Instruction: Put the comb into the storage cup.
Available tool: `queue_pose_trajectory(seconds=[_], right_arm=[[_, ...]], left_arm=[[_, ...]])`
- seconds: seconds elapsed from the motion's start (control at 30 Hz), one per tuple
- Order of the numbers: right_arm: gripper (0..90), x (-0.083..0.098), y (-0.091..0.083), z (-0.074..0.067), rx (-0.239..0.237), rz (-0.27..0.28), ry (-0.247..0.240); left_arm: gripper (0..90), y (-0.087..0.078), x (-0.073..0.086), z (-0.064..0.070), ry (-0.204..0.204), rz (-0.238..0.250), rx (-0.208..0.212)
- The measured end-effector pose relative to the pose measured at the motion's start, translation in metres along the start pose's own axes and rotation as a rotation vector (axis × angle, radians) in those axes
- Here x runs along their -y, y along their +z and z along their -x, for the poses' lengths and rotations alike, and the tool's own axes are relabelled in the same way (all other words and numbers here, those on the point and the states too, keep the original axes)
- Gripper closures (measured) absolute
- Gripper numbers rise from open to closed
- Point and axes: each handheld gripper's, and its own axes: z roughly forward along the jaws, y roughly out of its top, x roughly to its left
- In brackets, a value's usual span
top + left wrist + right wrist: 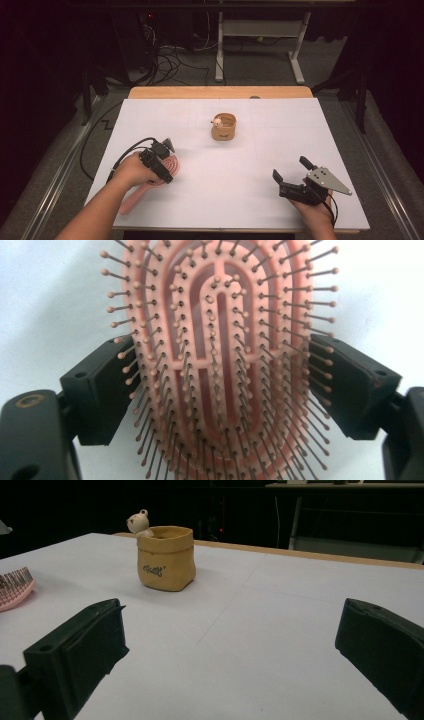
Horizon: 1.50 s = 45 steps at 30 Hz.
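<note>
A pink hairbrush (pixel 176 161) lies bristles up on the white table sheet (pixel 225 170) at the left, its handle running back under the person's left hand. My left gripper (pixel 169 161) straddles the brush head (pixel 220 315); its two black jaws stand close on either side, among the outer bristles, with a thin gap to the rim. My right gripper (pixel 289 167) rests at the front right, open and holding nothing (pixel 230 640). The brush's tip (pixel 15 587) shows at the left edge of the right gripper view.
A tan pouch-shaped pot (pixel 223 127) with a small bear figure on its rim stands at the table's middle back (pixel 166 557). A wooden edge (pixel 220 92) borders the far side. Cables and table legs lie on the dark floor beyond.
</note>
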Motion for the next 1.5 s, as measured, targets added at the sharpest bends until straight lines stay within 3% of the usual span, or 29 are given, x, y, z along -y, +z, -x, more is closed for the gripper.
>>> queue_pose_trajectory(seconds=[0.77,1.5], right_arm=[[0.5,-0.0006,-0.0002,0.0005,-0.002,0.0,-0.003],[0.6,-0.0008,-0.0006,0.0024,0.004,0.002,0.003]], left_arm=[[16.3,0.0005,-0.0019,-0.0002,-0.002,-0.01,0.0],[19.6,-0.0025,0.0004,0.0029,-0.007,0.008,-0.026]])
